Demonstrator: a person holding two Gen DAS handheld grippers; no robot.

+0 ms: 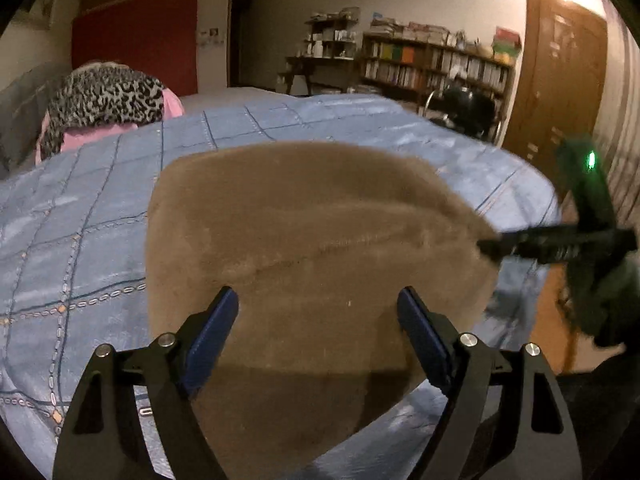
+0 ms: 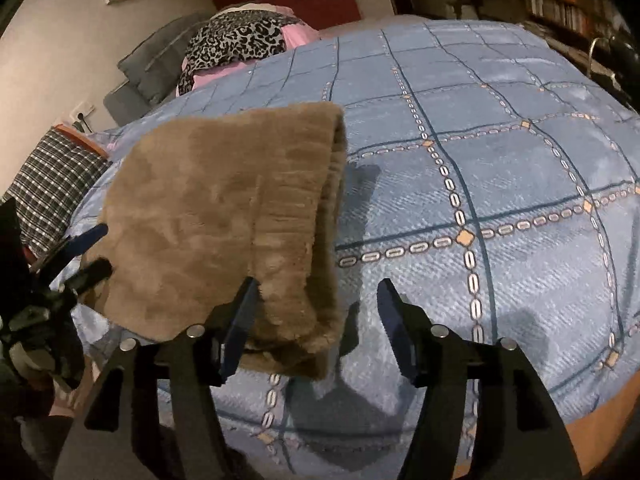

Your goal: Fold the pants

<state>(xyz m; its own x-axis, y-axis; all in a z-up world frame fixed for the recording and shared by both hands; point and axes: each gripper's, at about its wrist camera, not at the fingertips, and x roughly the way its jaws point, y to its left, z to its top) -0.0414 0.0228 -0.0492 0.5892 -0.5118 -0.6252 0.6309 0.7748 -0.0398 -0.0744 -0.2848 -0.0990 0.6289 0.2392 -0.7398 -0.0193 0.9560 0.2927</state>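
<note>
Brown and plush, the folded pants (image 1: 312, 240) lie flat on the blue checked bedspread (image 1: 80, 216), close to the bed's near edge, stacked in layers with the thick folded side toward the open stretch of bedspread.

Over the pants hangs the left gripper (image 1: 318, 316), its blue-padded jaws spread wide above the fleece with nothing clasped between them. At the pants' far side from it the right gripper (image 2: 316, 312) points down at the corner of the stack. Its jaws stand apart too: one pad sits against the fleece edge, the other hovers over bare bedspread, and the cloth is not pinched.

Beyond the pants, toward the head of the bed, a leopard-print cloth (image 1: 104, 100) is draped over something pink (image 1: 94, 133). Further back from the pants, against the far wall, stands a crowded bookshelf (image 1: 436, 64), with a wooden door (image 1: 560, 80) beside it.
</note>
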